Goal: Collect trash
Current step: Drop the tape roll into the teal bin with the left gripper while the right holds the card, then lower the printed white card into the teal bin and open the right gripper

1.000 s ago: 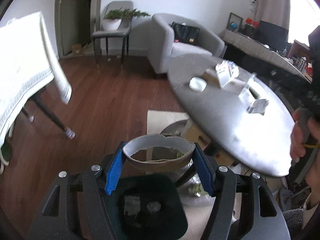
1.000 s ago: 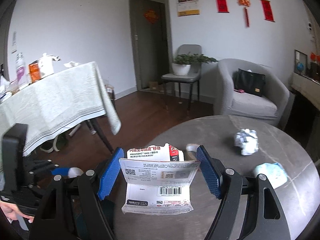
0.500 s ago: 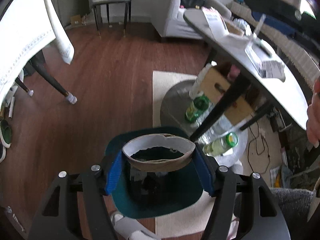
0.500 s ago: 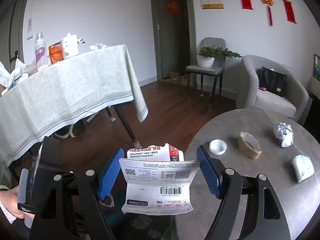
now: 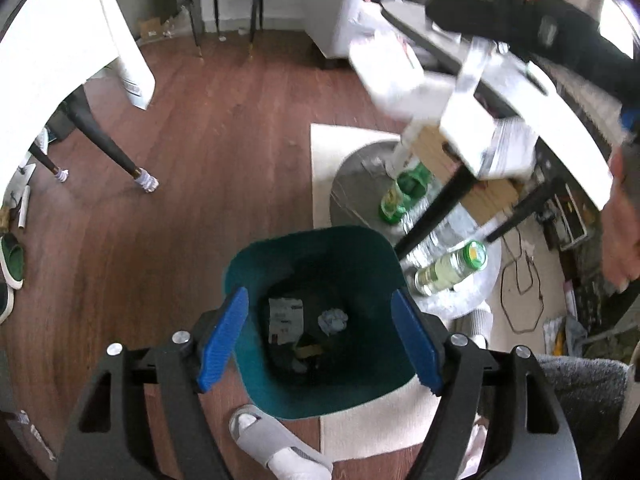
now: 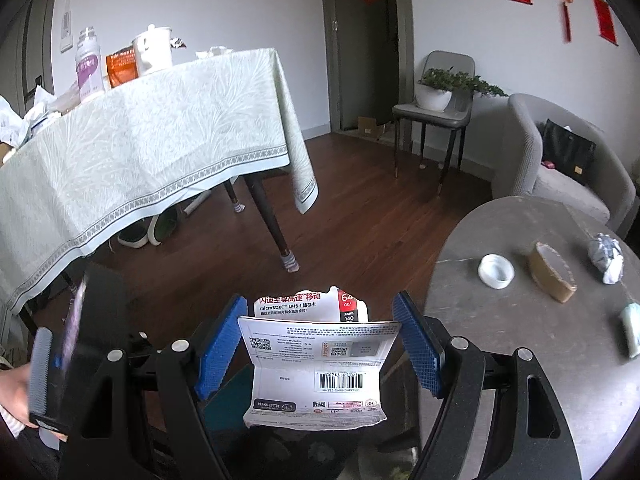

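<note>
My left gripper (image 5: 320, 338) had just opened, empty, over the bin (image 5: 320, 320) holding scraps. My right gripper (image 6: 320, 340) clamped a torn card packet (image 6: 318, 364), not yet binned. A tape roll (image 6: 552, 278), lid (image 6: 496, 271) and paper wad (image 6: 607, 257) waited on the grey round table (image 6: 500, 320), wooden floor (image 6: 360, 216) beyond.

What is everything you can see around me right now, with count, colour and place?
bin: one, teal, on the floor below the left hand-held gripper, trash inside
card packaging: one, white, in the right hand-held gripper
tape roll: one, brown, on the round grey table
cap: one, white, beside the tape roll
crumpled paper: one, white, same table
bottles: two, greenish, below that table
tablecloth: one, pale green, on the dining table
left hand-held gripper: blue pads, empty, jaws have just been opening
right hand-held gripper: blue pads, shut on the card packaging
</note>
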Action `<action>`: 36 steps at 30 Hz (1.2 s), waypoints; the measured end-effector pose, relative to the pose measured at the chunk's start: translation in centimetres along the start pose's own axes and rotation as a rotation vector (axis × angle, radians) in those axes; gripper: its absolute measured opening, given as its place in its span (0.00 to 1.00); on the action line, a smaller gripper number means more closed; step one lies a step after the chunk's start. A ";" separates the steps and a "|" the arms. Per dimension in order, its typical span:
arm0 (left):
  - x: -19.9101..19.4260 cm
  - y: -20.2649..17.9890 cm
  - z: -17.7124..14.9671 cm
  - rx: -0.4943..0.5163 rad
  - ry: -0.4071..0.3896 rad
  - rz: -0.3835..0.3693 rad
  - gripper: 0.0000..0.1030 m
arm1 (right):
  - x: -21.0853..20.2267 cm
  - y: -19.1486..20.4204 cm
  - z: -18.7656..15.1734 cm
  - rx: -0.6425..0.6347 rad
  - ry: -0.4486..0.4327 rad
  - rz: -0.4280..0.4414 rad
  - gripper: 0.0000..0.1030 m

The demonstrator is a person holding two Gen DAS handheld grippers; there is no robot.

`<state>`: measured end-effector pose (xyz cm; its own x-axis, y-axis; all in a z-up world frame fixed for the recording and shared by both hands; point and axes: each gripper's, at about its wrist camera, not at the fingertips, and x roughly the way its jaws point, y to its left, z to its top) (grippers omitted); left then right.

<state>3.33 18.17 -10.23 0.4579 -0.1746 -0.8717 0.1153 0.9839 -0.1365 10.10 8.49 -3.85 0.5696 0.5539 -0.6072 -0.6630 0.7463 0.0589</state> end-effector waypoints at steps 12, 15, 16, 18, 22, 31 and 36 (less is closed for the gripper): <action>-6.4 2.8 0.6 -0.051 -0.249 0.017 0.61 | 4.9 3.2 -1.3 -0.037 0.124 0.024 0.74; -7.2 3.2 0.5 -0.061 -0.281 0.023 0.58 | 5.9 3.8 -1.8 -0.040 0.149 0.029 0.74; -7.3 3.4 0.5 -0.071 -0.285 0.027 0.58 | 6.1 3.9 -1.9 -0.037 0.146 0.027 0.74; -7.6 4.2 0.5 -0.096 -0.285 0.031 0.57 | 6.1 3.7 -2.0 -0.014 0.138 0.028 0.74; -8.4 4.6 0.4 -0.111 -0.306 0.028 0.51 | 6.9 3.5 -2.3 -0.010 0.165 0.022 0.74; -11.2 4.3 0.7 -0.114 -0.414 0.004 0.43 | 9.4 4.0 -4.6 -0.036 0.268 0.011 0.74; -12.1 3.7 1.0 -0.098 -0.457 -0.015 0.43 | 11.0 4.5 -6.7 -0.063 0.357 -0.001 0.74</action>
<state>-0.89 23.88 0.29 0.8009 -0.1664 -0.5752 0.0517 0.9762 -0.2104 10.15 15.46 -15.64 0.3719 0.3813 -0.8464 -0.6974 0.7165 0.0163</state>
